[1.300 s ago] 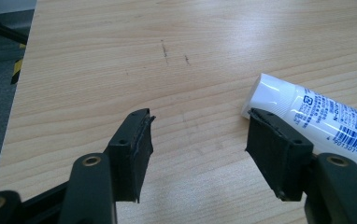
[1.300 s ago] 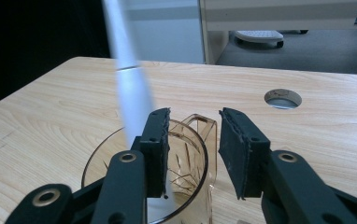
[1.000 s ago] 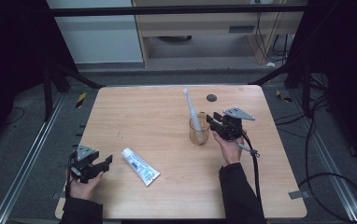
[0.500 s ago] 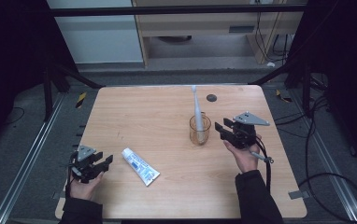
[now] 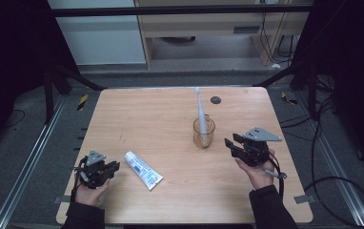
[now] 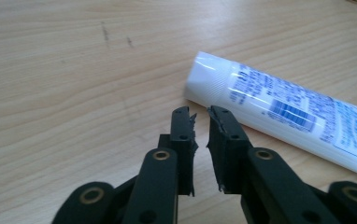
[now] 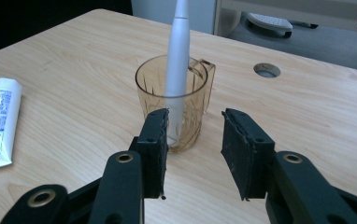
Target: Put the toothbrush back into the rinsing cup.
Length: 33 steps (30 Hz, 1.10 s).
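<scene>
**Mia:** Where are the left tongs (image 5: 115,165)?

**Ben:** Low on the left side of the worktop (image 5: 146,114), in the person's left hand (image 5: 90,191). They point at the toothpaste tube (image 5: 143,170).

**Mia:** Are they holding it?

**Ben:** No. The jaws have just been closing, and now there is only a thin gap between them. Nothing is in that gap. In the left gripper view the tips of the left tongs (image 6: 200,114) sit just beside the white flat end of the toothpaste tube (image 6: 279,102), but I cannot tell if they touch it.

**Mia:** How does the tube lie?

**Ben:** Flat on the wood, slanted, with blue writing on top.

**Mia:** And the right tongs (image 5: 229,145)?

**Ben:** They are on the right side, in the right hand (image 5: 256,171). The jaws are about half open, with nothing between them.

**Mia:** What is in front of them?

**Ben:** A see-through brown cup (image 7: 175,100) with a handle. A white toothbrush (image 7: 176,60) stands in it and leans a little. In the right gripper view the right tongs (image 7: 194,135) are near the cup but apart from it.

**Mia:** Where is the cup on the worktop?

**Ben:** Near the middle, a bit to the right. The cup (image 5: 204,132) is well apart from the tube.
</scene>
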### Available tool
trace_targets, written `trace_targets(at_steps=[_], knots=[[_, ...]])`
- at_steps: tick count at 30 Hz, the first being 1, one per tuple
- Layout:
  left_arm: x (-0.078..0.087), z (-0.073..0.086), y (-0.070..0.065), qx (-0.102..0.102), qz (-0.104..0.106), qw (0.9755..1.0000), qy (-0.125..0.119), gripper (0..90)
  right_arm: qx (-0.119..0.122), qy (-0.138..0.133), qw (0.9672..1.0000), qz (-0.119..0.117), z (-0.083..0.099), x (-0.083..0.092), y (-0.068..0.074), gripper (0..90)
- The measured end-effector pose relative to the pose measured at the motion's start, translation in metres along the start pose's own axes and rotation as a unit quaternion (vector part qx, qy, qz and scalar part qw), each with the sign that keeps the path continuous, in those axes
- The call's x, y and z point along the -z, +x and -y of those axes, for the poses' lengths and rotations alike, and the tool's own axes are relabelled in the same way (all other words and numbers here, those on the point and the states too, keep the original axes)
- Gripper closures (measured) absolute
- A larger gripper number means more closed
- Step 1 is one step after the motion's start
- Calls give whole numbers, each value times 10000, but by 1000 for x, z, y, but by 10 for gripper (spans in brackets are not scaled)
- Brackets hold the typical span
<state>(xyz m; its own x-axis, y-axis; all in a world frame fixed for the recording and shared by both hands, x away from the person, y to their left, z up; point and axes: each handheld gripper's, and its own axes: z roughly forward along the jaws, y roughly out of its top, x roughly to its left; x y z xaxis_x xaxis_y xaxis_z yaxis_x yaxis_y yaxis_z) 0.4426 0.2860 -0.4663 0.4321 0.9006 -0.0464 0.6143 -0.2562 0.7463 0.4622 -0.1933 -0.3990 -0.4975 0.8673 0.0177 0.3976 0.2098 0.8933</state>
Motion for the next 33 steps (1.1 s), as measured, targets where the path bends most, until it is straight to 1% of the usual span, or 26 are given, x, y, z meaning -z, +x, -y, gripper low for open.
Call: trace_targets(at_steps=[5,9,13,17,23,28,29,32,33], knots=[[-3,0,-12,-156,158,9997,136,855,-59,32,10000,37,12,8,-4,612],[-7,1,-24,-260,300,9989,245,881,-132,121,9998,108,23,12,-9,615],[-10,3,-35,-390,425,9977,366,893,-222,206,9993,196,35,15,-15,618],[-10,5,-45,-497,554,9963,439,895,-278,288,9989,246,47,16,-20,619],[-12,7,-57,-699,723,9933,572,896,-341,381,9982,319,60,18,-24,620],[-14,8,-64,-882,769,9909,671,896,-402,421,9974,416,67,19,-29,619],[-14,8,-65,-907,786,9904,686,896,-385,427,9974,443,68,19,-31,619],[-16,8,-68,-948,828,9894,723,896,-452,472,9968,464,72,18,-34,618],[-16,8,-69,-960,834,9892,726,896,-429,473,9968,482,73,18,-35,618]])
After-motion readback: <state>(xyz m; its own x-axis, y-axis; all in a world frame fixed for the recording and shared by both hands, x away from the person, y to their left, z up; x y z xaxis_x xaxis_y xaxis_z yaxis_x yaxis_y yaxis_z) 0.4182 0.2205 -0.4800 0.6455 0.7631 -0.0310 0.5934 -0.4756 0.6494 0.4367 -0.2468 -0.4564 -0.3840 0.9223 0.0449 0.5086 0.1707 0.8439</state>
